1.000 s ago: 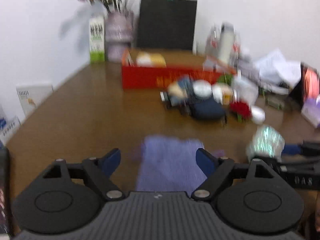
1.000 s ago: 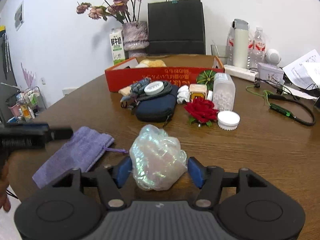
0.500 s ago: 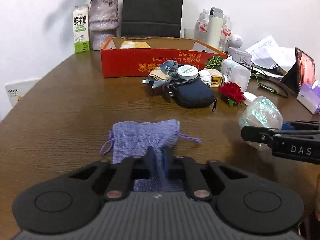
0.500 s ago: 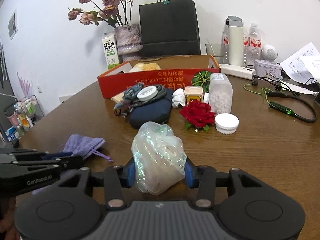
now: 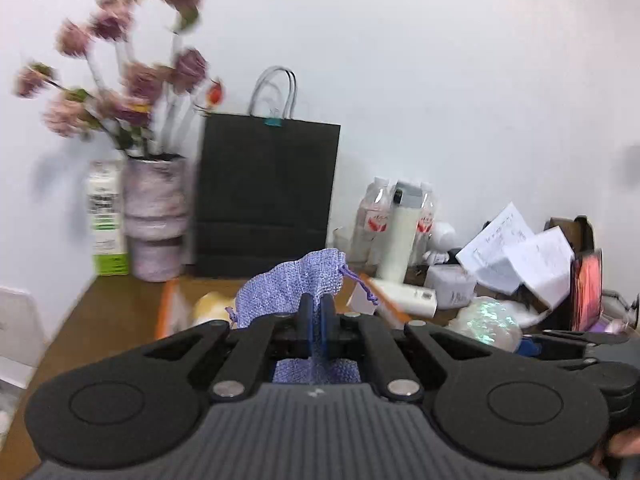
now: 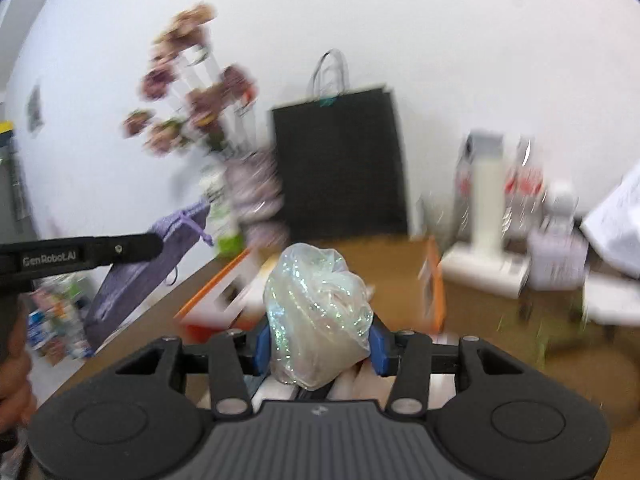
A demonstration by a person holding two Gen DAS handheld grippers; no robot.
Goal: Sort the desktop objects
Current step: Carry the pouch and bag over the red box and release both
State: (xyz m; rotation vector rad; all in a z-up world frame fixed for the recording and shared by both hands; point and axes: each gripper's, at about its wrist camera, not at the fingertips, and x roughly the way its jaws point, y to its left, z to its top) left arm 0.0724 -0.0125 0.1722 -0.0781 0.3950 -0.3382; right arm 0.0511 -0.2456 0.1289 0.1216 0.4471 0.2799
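My left gripper (image 5: 316,312) is shut on a purple drawstring pouch (image 5: 292,284), which hangs lifted in the air above the table. In the right wrist view the same pouch (image 6: 160,256) dangles from the left gripper (image 6: 158,242) at the left. My right gripper (image 6: 318,340) is shut on an iridescent crumpled plastic bag (image 6: 316,312), held up off the table; that bag (image 5: 486,320) also shows at the right of the left wrist view. An open red-orange cardboard box (image 6: 224,300) lies just ahead and below both grippers.
A black paper bag (image 5: 266,196) stands at the back wall, with a vase of dried flowers (image 5: 154,216) and a milk carton (image 5: 105,224) to its left. Bottles and a white flask (image 5: 402,228), a pile of papers (image 5: 520,252) and a phone (image 5: 586,288) crowd the right.
Both grippers have risen and moved forward towards the box, carrying the pouch and the plastic bag off the table. The left gripper closed on the pouch within the last second.
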